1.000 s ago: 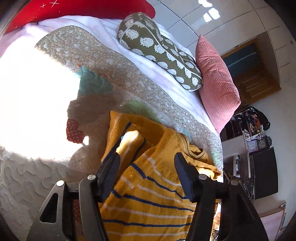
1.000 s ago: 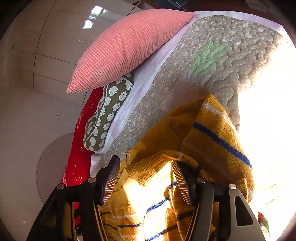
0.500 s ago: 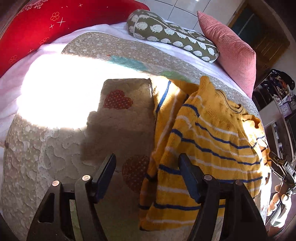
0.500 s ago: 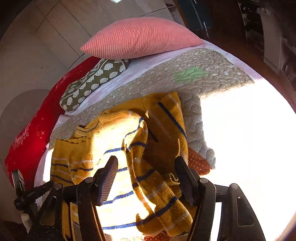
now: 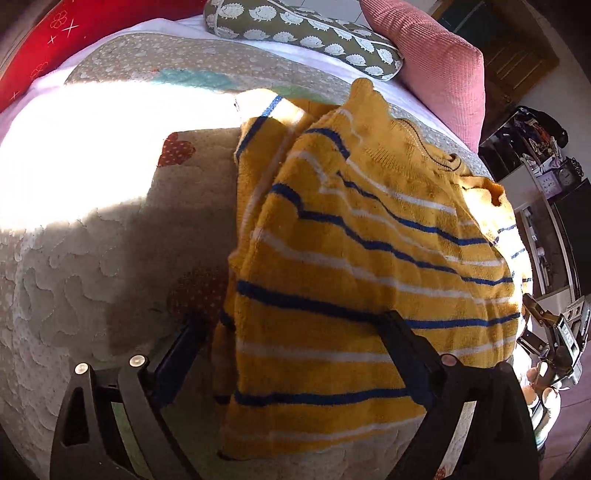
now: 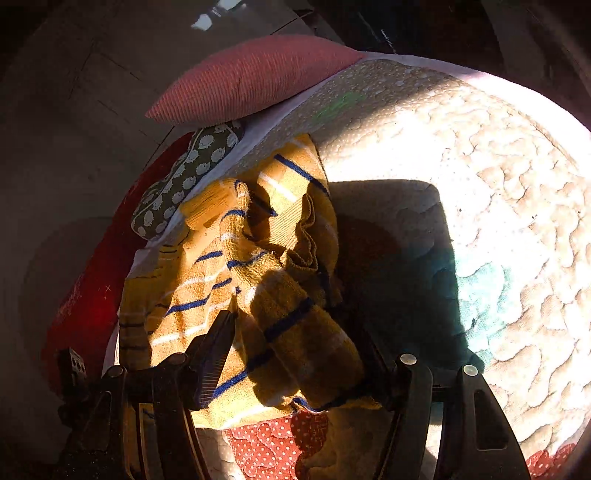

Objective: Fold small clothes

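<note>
A small yellow sweater (image 5: pixel 362 251) with blue and white stripes lies on the quilted bed cover, its body fairly flat and one sleeve folded in along the left edge. My left gripper (image 5: pixel 295 354) is open, its fingers straddling the sweater's bottom hem, holding nothing. In the right wrist view the sweater (image 6: pixel 258 288) looks bunched, with a folded sleeve on top. My right gripper (image 6: pixel 295 350) is open with jaws on either side of that bunched part, not closed on it. The right gripper also shows at the far right edge of the left wrist view (image 5: pixel 554 343).
The quilted beige bed cover (image 5: pixel 92 266) has red heart patches and bright sunlight patches. A hedgehog-print bolster (image 5: pixel 303 33), a pink cushion (image 5: pixel 436 66) and a red pillow (image 5: pixel 33 48) line the far side. The bed edge and dark furniture (image 5: pixel 554 206) are right.
Both grippers pulled back from close over the sweater, then came down again at its near edges. The sweater now lies more spread out. Both stayed open.
</note>
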{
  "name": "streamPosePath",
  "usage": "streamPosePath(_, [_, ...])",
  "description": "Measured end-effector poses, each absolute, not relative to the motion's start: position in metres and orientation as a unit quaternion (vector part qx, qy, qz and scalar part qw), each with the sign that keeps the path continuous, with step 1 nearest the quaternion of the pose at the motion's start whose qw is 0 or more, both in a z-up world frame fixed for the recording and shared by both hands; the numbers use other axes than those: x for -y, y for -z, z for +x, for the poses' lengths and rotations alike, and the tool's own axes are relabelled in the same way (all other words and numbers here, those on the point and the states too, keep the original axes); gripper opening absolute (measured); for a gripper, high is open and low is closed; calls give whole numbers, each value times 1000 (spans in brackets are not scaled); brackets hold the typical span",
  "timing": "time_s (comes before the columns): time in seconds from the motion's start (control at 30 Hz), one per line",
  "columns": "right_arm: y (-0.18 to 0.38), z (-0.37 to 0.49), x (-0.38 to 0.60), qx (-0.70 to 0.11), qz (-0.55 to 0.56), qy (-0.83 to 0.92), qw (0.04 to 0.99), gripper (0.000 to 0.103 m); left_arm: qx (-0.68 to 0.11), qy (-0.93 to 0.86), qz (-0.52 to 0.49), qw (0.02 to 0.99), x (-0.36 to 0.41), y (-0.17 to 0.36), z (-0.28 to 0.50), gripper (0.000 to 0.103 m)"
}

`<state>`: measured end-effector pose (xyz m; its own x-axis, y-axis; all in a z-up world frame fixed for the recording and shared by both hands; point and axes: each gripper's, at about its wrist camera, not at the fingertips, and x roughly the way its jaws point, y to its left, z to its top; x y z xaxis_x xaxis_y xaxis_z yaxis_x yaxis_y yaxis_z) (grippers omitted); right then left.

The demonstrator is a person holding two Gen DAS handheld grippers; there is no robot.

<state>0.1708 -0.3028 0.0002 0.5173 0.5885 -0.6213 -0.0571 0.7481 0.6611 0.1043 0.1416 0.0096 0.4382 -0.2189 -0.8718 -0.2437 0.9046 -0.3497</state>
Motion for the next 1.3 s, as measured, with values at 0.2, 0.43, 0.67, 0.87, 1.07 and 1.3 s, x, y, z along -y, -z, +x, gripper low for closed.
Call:
streamPosePath(0.2, [1,117,330,-401,396,-193,803,69,-527,12,-264,808,-146,-8,100,94])
streamPosePath(0.43, [11,121,314,-428,399,-191,788,69,-516,5,-277,811,-143,-5,101,102])
streamPosePath(0.67, [0,71,340,-401,434,-190,784,69,-511,13,-248,823,-138,-4,98,102])
streamPosePath(0.87, [8,110,321,-432,419,-220,768,69,-505,-10,-230,832,-131,-4,97,103])
streamPosePath(1.07, [20,164,297,-435,427,-195,769,18,-528,-40,-206,823,-125,-13,103,59])
streamPosePath(1.3, [6,131,309,-415,459,-217,755,12,-524,-26,-234,818,-135,-33,77,14])
